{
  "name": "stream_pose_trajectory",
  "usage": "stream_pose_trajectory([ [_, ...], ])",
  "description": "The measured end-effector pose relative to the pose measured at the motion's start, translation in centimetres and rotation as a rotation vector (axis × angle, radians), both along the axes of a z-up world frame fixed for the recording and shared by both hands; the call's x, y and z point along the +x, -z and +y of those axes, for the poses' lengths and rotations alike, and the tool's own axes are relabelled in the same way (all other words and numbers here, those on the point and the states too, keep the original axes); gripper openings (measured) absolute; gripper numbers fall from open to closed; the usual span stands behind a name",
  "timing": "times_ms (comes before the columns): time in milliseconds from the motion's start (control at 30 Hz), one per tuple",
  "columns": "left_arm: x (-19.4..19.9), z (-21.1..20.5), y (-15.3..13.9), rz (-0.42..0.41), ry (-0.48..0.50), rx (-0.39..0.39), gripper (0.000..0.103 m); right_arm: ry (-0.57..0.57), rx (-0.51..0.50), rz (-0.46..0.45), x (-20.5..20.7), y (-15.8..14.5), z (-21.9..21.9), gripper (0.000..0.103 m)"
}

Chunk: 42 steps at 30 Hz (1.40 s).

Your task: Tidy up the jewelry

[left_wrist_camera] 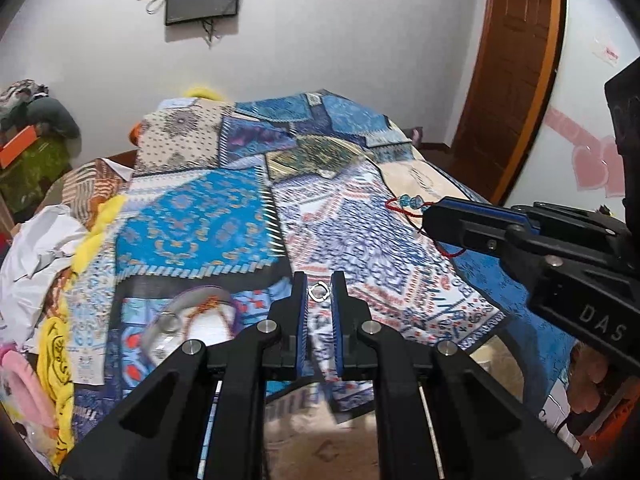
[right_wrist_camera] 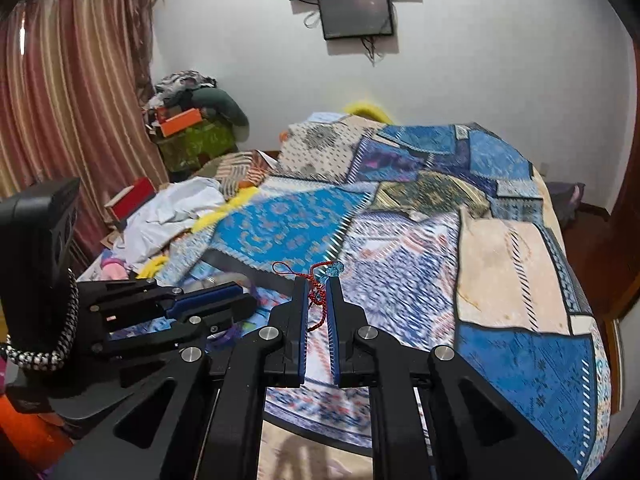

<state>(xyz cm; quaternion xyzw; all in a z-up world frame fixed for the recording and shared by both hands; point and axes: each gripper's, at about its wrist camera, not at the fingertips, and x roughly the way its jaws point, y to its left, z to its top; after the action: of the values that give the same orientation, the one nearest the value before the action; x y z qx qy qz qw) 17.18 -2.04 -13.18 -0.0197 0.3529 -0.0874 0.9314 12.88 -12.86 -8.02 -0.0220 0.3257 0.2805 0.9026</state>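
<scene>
My left gripper point(left_wrist_camera: 319, 282) is shut on a small silver ring point(left_wrist_camera: 319, 292) pinched between its blue pads, held above the bed. My right gripper point(right_wrist_camera: 318, 285) is shut on a red cord bracelet point(right_wrist_camera: 316, 312) with teal beads point(right_wrist_camera: 334, 269); the cord hangs down between its fingers. In the left wrist view the right gripper point(left_wrist_camera: 430, 220) comes in from the right with the beads point(left_wrist_camera: 408, 201) sticking out of its tip. In the right wrist view the left gripper point(right_wrist_camera: 244, 298) shows at the left. A clear dish point(left_wrist_camera: 180, 320) with a purple rim holds orange beads, below and left of the ring.
A patchwork blue blanket point(left_wrist_camera: 200, 216) covers the bed. White cloth point(left_wrist_camera: 36, 248) and yellow cloth point(left_wrist_camera: 96, 236) are piled at its left side. A wooden door point(left_wrist_camera: 508, 80) stands at the right, a striped curtain point(right_wrist_camera: 60, 120) at the left, and dark screens point(right_wrist_camera: 356, 12) hang on the wall.
</scene>
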Motion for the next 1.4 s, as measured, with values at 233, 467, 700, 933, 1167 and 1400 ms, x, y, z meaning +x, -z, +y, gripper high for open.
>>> stream_pose_trajectory([
  [233,-1.2,3.4,-1.4,-0.044,-0.067,-0.008,0.010,-0.047,0.023,-0.022,-0.4,-1.0,2.9,0.008],
  [467,-2.3,7.5,-2.2,-0.074,-0.146,-0.009,0.010,-0.103,0.037,-0.022,-0.1,-1.2,6.5,0.008],
  [700,-2.6,10.6,-0.6,-0.042,-0.199,-0.025,0.009,-0.161,0.034,0.026,0.1,0.5,10.0,0.008],
  [933,-1.7,11.8,2.0,0.021,-0.205,-0.040,0.009,-0.186,0.000,0.108,1.4,3.6,12.1,0.008],
  [1167,-0.5,12.0,4.7,0.088,-0.185,-0.083,0.009,-0.167,-0.009,0.168,2.7,5.8,12.3,0.008],
  [1400,0.3,11.2,6.0,0.131,-0.152,-0.091,0.009,-0.180,-0.020,0.241,3.4,7.3,12.7,0.008],
])
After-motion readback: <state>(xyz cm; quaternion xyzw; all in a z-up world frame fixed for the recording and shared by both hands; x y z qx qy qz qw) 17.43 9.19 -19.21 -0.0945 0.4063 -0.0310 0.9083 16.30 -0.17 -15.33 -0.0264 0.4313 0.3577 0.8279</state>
